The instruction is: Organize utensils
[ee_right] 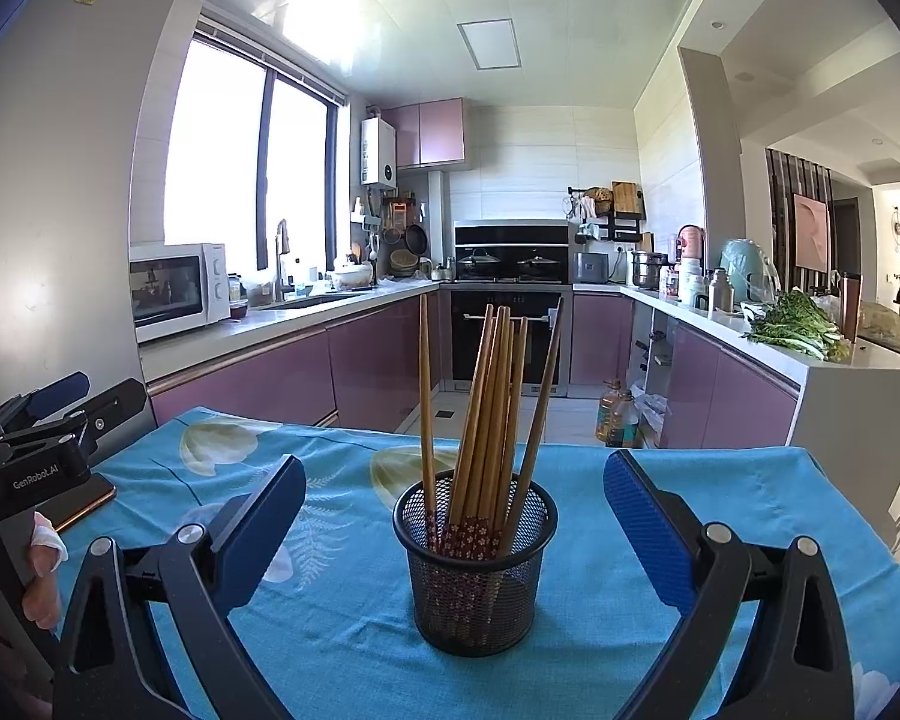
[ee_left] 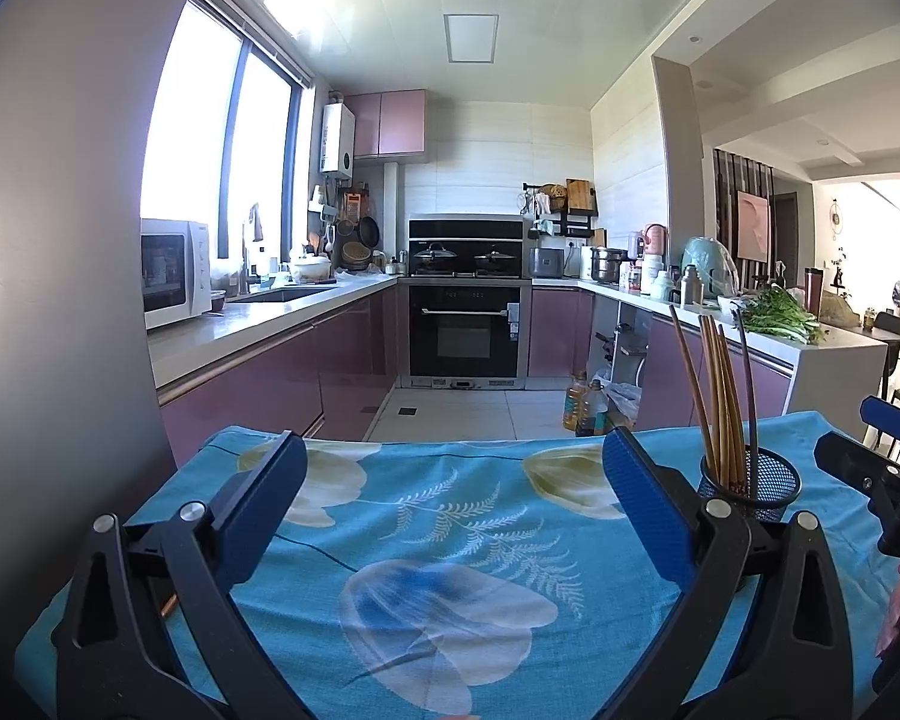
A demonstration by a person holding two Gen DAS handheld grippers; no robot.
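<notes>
Nearest, the right gripper (ee_right: pixel 453 516) is seen with its two blue-padded fingers (ee_right: pixel 258 531) spread wide, nothing being held between them. Just beyond the fingertips, centred in the gap, a black mesh cup (ee_right: pixel 475 570) is stood upright on a table covered with a blue flowered cloth (ee_right: pixel 342 612). A bundle of wooden chopsticks (ee_right: pixel 489 414) is kept in the cup, patterned ends down, the sticks fanned outward and leaning on the rim. To the left of the cup, the left gripper (ee_left: pixel 450 504) is held over bare cloth, its fingers likewise set wide apart and empty; in its own view the cup (ee_left: pixel 756 483) is seen just beyond its right finger. Left of the cup, a phone (ee_right: pixel 84 501) is laid at the cloth's edge, partly hidden by the left gripper. Beyond the cup, a kitchen with pink cabinets (ee_right: pixel 258 384) is shown, with a microwave (ee_right: pixel 177 288) to the far left, an oven (ee_right: pixel 504 330) directly behind, and leafy greens (ee_right: pixel 795 324) on the counter to the far right.
</notes>
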